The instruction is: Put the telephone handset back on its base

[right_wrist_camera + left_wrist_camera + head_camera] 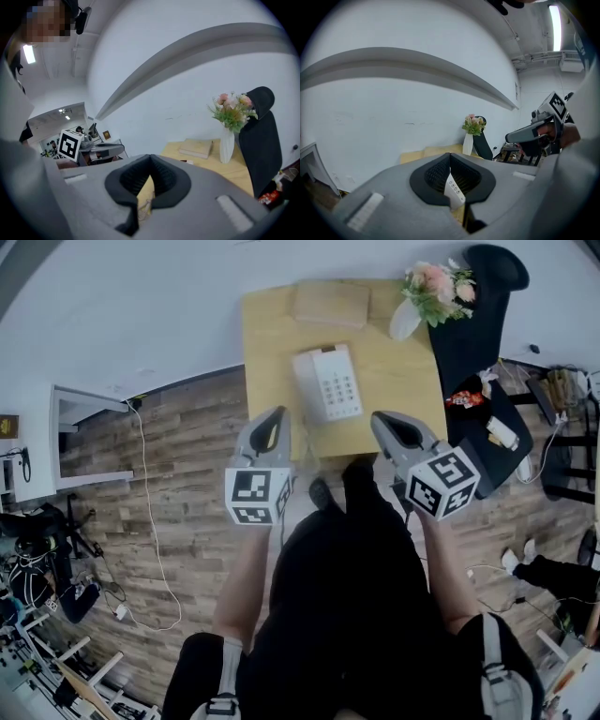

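Left gripper [278, 413], right gripper [379, 418]: jaws closed, empty. Phone [330, 382] sat on table [403, 390], ahead between them. Handset [306, 388] apparently lay along phone's left side, axis fore-aft; left gripper nearer.

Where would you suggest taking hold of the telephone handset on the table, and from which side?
Grip the handset by its middle, from above, pinching across its width. It seems to lie flat along the left side of the phone, running away from you, with bare table on its left and the keypad on its right.
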